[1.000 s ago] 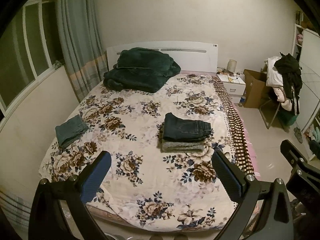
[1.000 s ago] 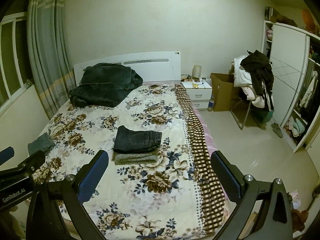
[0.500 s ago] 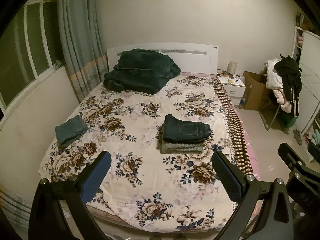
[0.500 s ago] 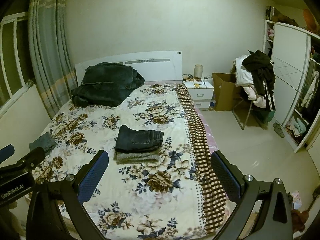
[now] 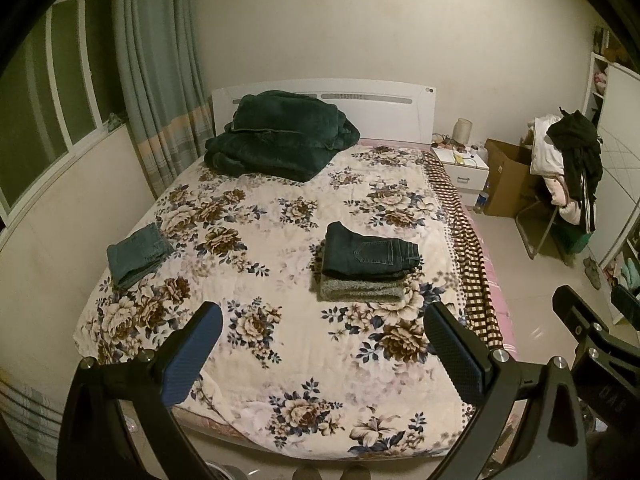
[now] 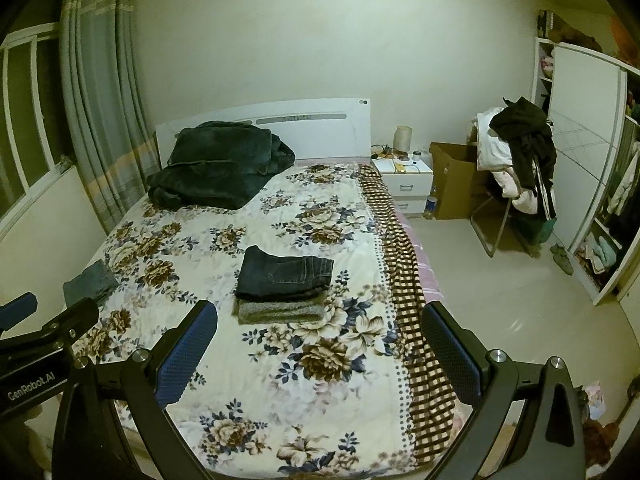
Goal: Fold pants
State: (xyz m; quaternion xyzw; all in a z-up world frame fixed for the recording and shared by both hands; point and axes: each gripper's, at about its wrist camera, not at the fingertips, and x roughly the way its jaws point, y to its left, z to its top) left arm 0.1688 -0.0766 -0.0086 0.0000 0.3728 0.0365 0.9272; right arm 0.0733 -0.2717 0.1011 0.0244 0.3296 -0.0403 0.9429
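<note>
Folded dark jeans (image 5: 366, 252) lie on top of a folded grey garment (image 5: 360, 290) in the middle right of the bed; the stack also shows in the right wrist view (image 6: 284, 272). A second folded pair of teal jeans (image 5: 138, 252) lies at the bed's left edge, seen also in the right wrist view (image 6: 90, 282). My left gripper (image 5: 324, 352) is open and empty, held above the foot of the bed. My right gripper (image 6: 320, 348) is open and empty beside it, well short of the stack.
A floral bedspread (image 5: 260, 320) covers the bed, with a dark green blanket (image 5: 276, 144) heaped at the headboard. A white nightstand (image 6: 406, 184), a cardboard box (image 6: 454, 184) and a chair piled with clothes (image 6: 516, 160) stand to the right. A wardrobe (image 6: 588, 160) lines the right wall.
Both grippers have drifted slightly back and upward from the bed; the view has shifted a little. Nothing on the bed has moved.
</note>
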